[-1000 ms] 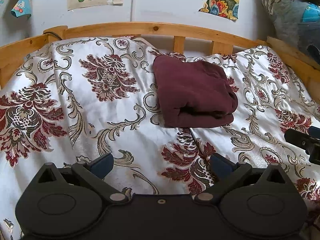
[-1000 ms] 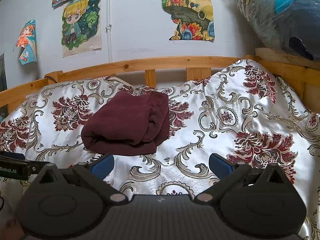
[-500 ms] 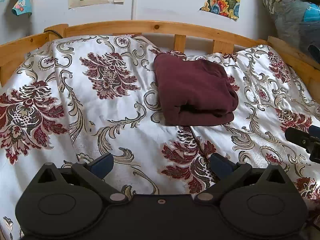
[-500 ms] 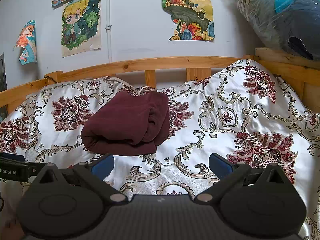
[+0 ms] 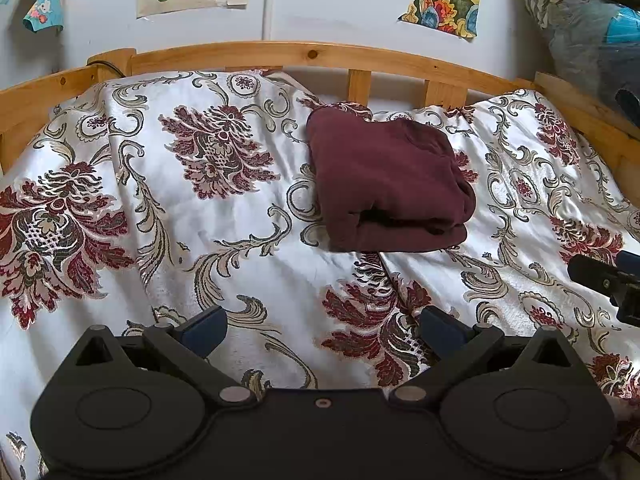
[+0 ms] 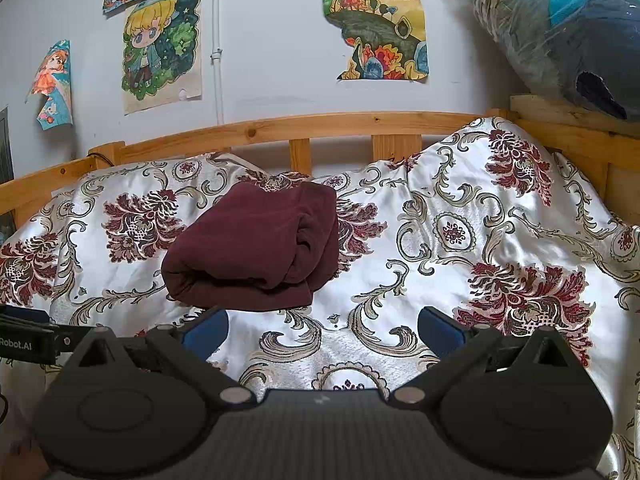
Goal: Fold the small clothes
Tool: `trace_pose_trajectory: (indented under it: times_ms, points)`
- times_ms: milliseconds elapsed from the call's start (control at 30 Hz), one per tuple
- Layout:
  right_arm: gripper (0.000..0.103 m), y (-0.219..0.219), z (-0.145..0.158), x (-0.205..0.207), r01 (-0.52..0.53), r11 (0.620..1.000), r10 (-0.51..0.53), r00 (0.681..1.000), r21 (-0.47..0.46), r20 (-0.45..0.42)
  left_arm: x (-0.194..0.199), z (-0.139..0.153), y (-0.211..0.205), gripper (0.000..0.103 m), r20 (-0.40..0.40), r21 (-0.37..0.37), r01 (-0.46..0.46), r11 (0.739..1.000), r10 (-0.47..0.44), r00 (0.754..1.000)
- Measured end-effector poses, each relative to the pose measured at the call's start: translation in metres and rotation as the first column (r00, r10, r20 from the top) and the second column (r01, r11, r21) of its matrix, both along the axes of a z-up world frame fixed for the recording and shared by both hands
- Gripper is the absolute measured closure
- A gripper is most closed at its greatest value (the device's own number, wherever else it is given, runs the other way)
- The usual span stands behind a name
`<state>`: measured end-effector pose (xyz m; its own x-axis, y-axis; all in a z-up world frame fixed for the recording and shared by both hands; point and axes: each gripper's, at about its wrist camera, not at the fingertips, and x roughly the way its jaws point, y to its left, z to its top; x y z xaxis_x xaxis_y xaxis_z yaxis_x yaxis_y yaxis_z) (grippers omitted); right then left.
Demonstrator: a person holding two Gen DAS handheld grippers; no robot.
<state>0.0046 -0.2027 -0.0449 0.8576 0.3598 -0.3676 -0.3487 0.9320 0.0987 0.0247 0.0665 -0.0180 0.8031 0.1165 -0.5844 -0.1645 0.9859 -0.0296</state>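
Note:
A dark maroon garment (image 5: 386,184) lies folded into a thick bundle on the floral bedspread (image 5: 192,216), toward the headboard. In the right wrist view the same garment (image 6: 256,256) sits left of centre, just beyond the left fingertip. My left gripper (image 5: 322,330) hovers well short of the bundle, open, with nothing between its blue pads. My right gripper (image 6: 322,330) is open too and holds nothing. The tip of the right gripper (image 5: 608,276) shows at the right edge of the left wrist view.
A wooden headboard rail (image 5: 312,56) runs behind the bedspread, with a wooden side rail (image 6: 560,128) at the right. Posters (image 6: 160,48) hang on the wall. A plastic-wrapped bundle (image 6: 560,32) sits on the right rail. Bare bedspread (image 6: 500,240) lies right of the garment.
Both grippers stay open and nearly still. The left wrist view has shifted slightly, so the garment sits a little higher in frame. The garment itself has not moved.

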Motion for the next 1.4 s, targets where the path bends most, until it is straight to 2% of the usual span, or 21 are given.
trace_pose_trajectory:
  times_ms: [800,1000,1200,1400]
  points:
    - [0.000,0.001,-0.002,0.001,-0.002,1.000,0.002,1.000,0.002,-0.003,0.000,-0.001,-0.001,0.001,-0.004,0.002,0.002,1.000,-0.002,1.000]
    - [0.000,0.002,-0.003,0.001,0.006,1.000,-0.005,1.000,0.011,-0.014,0.005,-0.001,-0.001,0.001,-0.049,0.035,-0.029,0.999,0.030,0.998]
    - [0.000,0.003,-0.004,0.001,0.013,1.000,-0.013,1.000,0.016,-0.027,0.007,-0.002,-0.002,0.001,-0.060,0.040,-0.015,0.999,0.018,0.998]
    - [0.000,0.002,-0.004,0.003,0.016,1.000,-0.015,0.999,0.023,-0.037,0.010,-0.002,0.002,0.001,-0.070,0.013,-0.044,0.999,0.045,0.997]
